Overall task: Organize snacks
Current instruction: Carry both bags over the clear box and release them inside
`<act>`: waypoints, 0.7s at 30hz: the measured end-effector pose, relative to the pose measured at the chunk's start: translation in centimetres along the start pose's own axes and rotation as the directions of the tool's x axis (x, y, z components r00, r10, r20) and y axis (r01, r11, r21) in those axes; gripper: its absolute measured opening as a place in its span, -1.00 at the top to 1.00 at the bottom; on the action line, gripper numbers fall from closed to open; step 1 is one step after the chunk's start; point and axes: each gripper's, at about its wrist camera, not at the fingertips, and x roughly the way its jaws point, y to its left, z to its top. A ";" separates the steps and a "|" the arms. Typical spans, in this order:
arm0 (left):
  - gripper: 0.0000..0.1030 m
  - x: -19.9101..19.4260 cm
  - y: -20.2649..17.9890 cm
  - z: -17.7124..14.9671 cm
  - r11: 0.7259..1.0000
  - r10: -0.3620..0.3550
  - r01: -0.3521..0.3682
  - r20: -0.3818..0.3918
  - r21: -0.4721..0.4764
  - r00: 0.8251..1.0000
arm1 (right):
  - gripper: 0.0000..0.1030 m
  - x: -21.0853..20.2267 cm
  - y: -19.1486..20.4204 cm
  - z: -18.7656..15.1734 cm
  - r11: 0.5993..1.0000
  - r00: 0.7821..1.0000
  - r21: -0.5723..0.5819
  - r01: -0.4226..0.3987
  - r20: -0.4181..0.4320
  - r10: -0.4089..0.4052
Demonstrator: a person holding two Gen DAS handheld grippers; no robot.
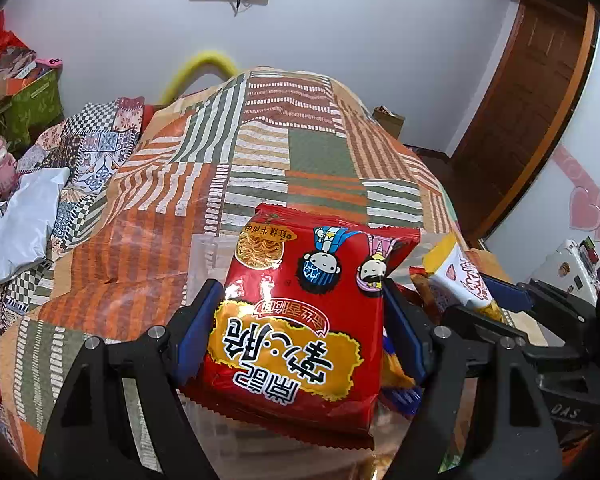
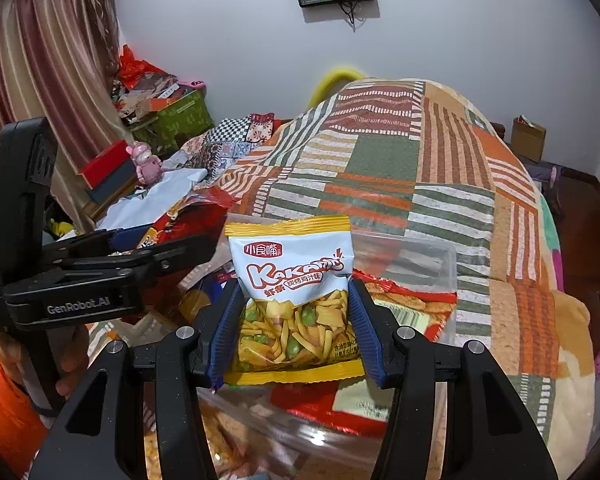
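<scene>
Two snack packets gripped, one per gripper. Left gripper (image 1: pixel 300 316): wide, clamping red noodle-snack packet (image 1: pixel 296 320). Right gripper (image 2: pixel 294 328): narrower, clamping white-yellow Kaka packet (image 2: pixel 292 280) over clear plastic bin (image 2: pixel 440 264).

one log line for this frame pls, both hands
left gripper: shut on red noodle packet | right gripper: shut on white-and-yellow snack bag | both above clear bin on bed

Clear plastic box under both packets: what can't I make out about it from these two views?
- Left wrist view: the red noodle packet covers the clear plastic box; contents hidden.
- Right wrist view: the white-and-yellow snack packet and blue fingers block its middle; the near snacks are blurred.
- Its free space cannot be judged.
</scene>
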 end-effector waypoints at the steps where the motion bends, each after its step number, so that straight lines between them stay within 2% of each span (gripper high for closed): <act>1: -0.50 0.3 0.1 0.0 1.000 0.001 -0.001 -0.005 -0.004 1.000 | 0.03 0.2 0.0 0.1 1.000 1.000 -0.001 0.002 0.000 -0.002; 10: -0.49 1.6 0.6 0.1 1.000 0.012 -0.012 -0.029 -0.015 1.000 | -0.01 1.8 -0.6 0.0 1.000 0.999 0.013 0.016 -0.031 -0.015; 18: -0.51 0.9 0.5 0.0 1.000 0.002 -0.002 -0.025 -0.019 1.000 | -0.05 1.7 -0.9 -0.3 0.999 0.999 0.032 0.014 -0.049 -0.012; 21: -0.51 0.3 0.4 -0.1 1.000 -0.002 0.001 -0.018 -0.020 1.000 | -0.22 0.9 -0.8 -0.3 1.000 0.999 0.024 0.020 -0.040 -0.019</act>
